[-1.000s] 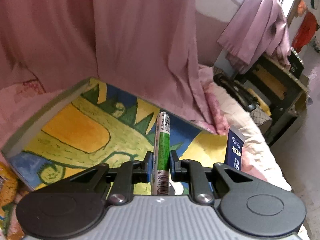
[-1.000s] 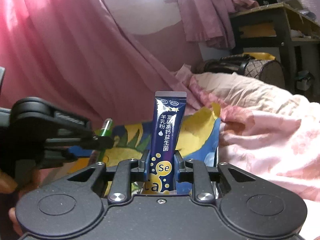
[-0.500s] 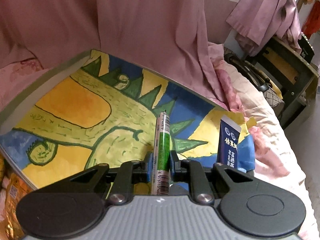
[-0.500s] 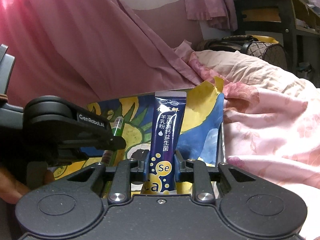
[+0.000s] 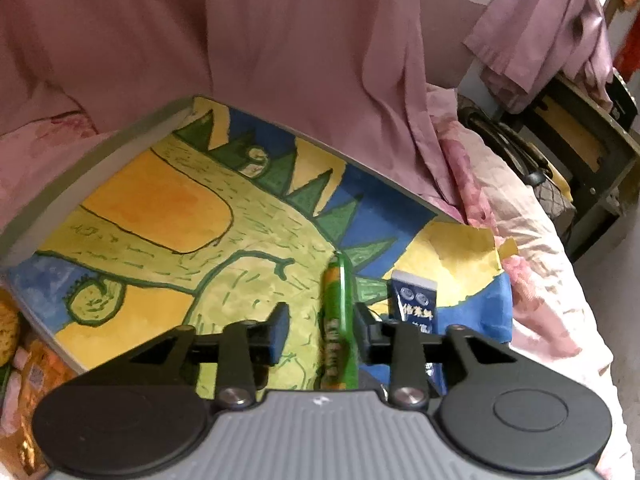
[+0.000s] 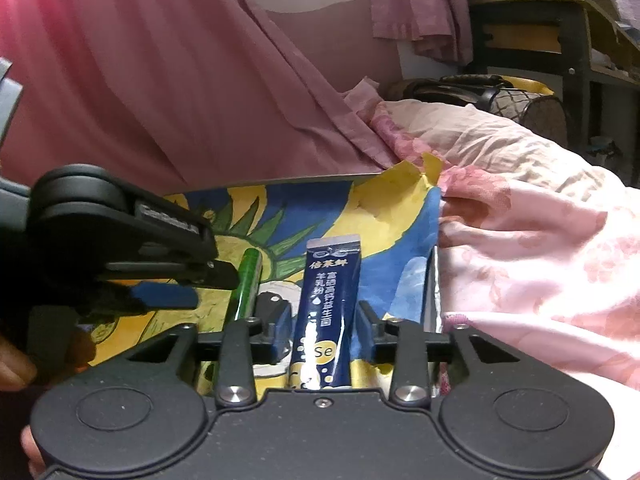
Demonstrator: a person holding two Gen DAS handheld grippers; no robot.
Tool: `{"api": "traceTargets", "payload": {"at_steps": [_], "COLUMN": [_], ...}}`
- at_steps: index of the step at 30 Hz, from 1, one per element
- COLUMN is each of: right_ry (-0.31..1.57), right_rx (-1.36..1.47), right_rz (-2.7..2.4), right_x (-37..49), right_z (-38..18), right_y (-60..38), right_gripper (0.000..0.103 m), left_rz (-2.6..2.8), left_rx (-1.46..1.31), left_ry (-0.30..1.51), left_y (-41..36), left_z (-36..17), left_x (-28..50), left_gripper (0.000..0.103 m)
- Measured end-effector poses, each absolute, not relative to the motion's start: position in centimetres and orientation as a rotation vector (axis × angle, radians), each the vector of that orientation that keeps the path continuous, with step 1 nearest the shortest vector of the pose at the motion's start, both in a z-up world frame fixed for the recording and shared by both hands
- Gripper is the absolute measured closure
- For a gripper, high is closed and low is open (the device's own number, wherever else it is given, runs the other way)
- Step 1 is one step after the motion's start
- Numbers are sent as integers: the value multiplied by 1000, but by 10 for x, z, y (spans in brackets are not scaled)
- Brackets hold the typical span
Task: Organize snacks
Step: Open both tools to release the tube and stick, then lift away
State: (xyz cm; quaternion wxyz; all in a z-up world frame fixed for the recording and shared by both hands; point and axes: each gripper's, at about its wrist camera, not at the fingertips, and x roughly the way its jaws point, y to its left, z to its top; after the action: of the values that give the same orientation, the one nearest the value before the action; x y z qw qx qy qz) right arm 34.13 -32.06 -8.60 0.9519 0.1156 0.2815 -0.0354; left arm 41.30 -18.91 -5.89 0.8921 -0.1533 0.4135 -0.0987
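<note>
A green stick snack [image 5: 338, 320] lies between the fingers of my left gripper [image 5: 320, 326], close to the right finger, with a wide gap on its left. The jaws are opening and the pads no longer press it. A dark blue sachet [image 6: 332, 308] stands between the fingers of my right gripper [image 6: 323, 324], gaps on both sides, jaws opening. Both snacks rest over a tray [image 5: 120, 148] lined with a yellow, green and blue painting. In the right wrist view the left gripper [image 6: 200, 286] sits at the left beside the green stick [image 6: 248, 284]. The blue sachet [image 5: 416, 304] shows right of the left gripper.
A pink curtain [image 5: 280, 60] hangs behind the tray. Pink floral bedding [image 6: 540, 240] lies to the right. Orange snack packets [image 5: 28, 364] sit at the tray's near left corner. A dark desk [image 5: 592, 152] and a bag [image 6: 532, 108] stand at the far right. A hand [image 6: 16, 368] holds the left gripper.
Both grippers tipped down toward the tray, then their jaws spread. The green stick and the blue sachet, clamped before, now stand loose between the fingers.
</note>
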Motion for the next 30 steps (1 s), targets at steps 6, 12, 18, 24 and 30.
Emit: {"api": "traceTargets", "payload": {"at_steps": [6,12,18,24,30], "right_ry": [506,384,281,221,174], "right_rx": [246,216,220,229,212], "right_rz": [-77,-62,-29,24,45], "right_x": [332,306,264,227,183], "right_z": [-71,-45,-21,3,16], "right_y": [-326,-322,-315,-305,-289], "right_gripper": [34,13,1,1,1], "left_rz": [-214,-224,-228,-217,-204], "left_rx": [-300,-269,-236,-219,-192], "left_ry": [803,677,556,479,433], "left_y": [-182,-167,-142,-113,-85], "left_z": [-33,7,42,63,71], "left_x": [398,368,327,283,236], "left_gripper": [37,13,1,0,0]}}
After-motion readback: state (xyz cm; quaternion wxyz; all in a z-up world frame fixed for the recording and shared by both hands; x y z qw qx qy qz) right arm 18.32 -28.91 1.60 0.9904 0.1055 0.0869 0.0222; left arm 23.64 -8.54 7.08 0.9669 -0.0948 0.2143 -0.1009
